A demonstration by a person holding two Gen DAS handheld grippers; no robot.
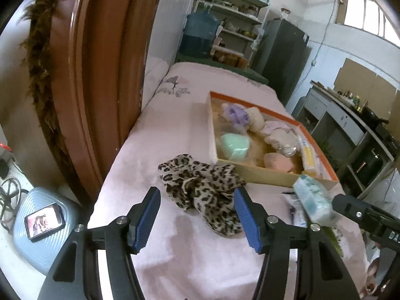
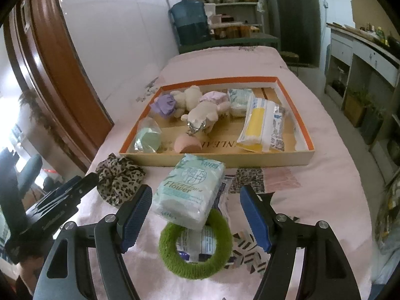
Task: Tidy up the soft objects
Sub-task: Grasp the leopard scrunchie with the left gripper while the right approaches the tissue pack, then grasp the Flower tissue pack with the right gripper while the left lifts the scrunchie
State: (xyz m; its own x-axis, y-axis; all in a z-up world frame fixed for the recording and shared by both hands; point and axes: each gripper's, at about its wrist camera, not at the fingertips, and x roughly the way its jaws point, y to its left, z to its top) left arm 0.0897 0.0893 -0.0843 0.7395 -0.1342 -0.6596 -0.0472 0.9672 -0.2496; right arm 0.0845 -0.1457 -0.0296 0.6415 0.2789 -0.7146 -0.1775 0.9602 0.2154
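Observation:
A leopard-print scrunchie (image 1: 202, 187) lies on the pink bed cover, just ahead of my open, empty left gripper (image 1: 197, 200); it also shows in the right wrist view (image 2: 120, 177). A tissue pack (image 2: 190, 192) lies between the fingers of my open right gripper (image 2: 196, 200), untouched, resting on a green fuzzy ring (image 2: 197, 245). The tissue pack also shows in the left wrist view (image 1: 312, 200). An orange-rimmed cardboard tray (image 2: 303, 158) holds a purple scrunchie (image 2: 165, 103), plush toys (image 2: 202, 113), a green sponge (image 2: 148, 137), a pink roll (image 2: 187, 143) and packets (image 2: 260, 122).
A brown wooden headboard (image 1: 100, 75) stands left of the bed. Flat patterned packets (image 2: 250, 180) lie under and beside the tissue pack. A light blue suitcase (image 1: 32, 245) with a phone (image 1: 45, 221) on it sits on the floor at left. Shelves and a water jug (image 2: 190, 20) stand beyond the bed.

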